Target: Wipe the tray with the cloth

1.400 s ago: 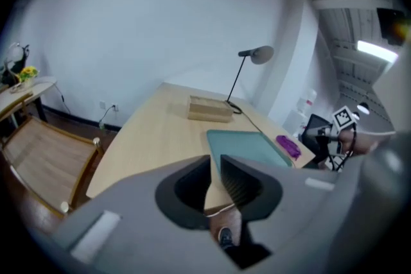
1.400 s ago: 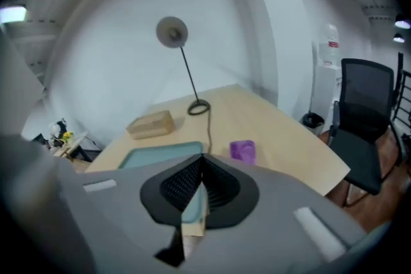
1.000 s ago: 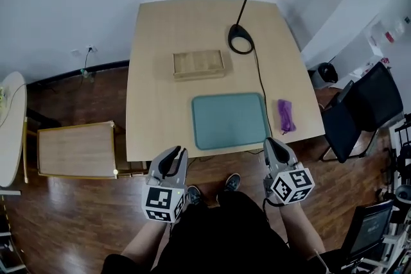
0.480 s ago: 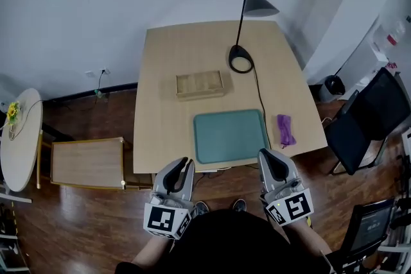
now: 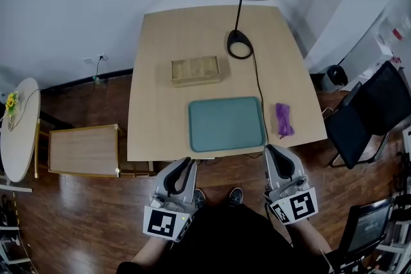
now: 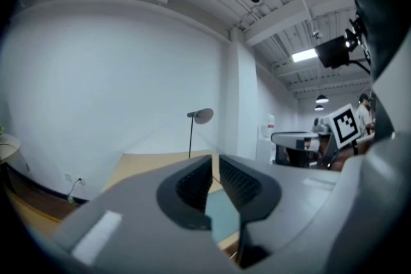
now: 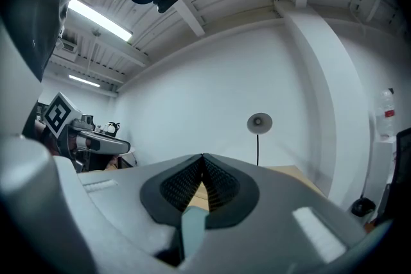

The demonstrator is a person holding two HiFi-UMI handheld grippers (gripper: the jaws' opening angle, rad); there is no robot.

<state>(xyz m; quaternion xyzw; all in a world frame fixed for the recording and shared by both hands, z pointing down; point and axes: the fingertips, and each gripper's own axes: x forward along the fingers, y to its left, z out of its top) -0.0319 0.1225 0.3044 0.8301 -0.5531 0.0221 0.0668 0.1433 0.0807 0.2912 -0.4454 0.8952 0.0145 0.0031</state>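
Observation:
A teal tray [image 5: 226,124] lies near the front edge of the light wooden table [image 5: 160,106]. To its right, close to the table's edge, lies a crumpled purple cloth [image 5: 284,120]. Both grippers hang in front of the table, short of its near edge and over the floor. My left gripper [image 5: 186,165] [image 6: 215,160] has a narrow gap between its jaws, which have just been closing with nothing between them; a strip of the tray [image 6: 221,215] shows through the gap. On my right gripper [image 5: 273,152] [image 7: 203,158] the tips meet on nothing.
A black desk lamp [image 5: 239,45] stands at the table's back, its cable running forward between tray and cloth. A shallow wooden box [image 5: 196,69] sits behind the tray. A black chair [image 5: 359,119] is to the right, a low wooden bench [image 5: 83,149] to the left.
Both grippers stay just short of the table's near edge and have risen a little. The left gripper's jaws look narrower than before. Tray and cloth have not moved.

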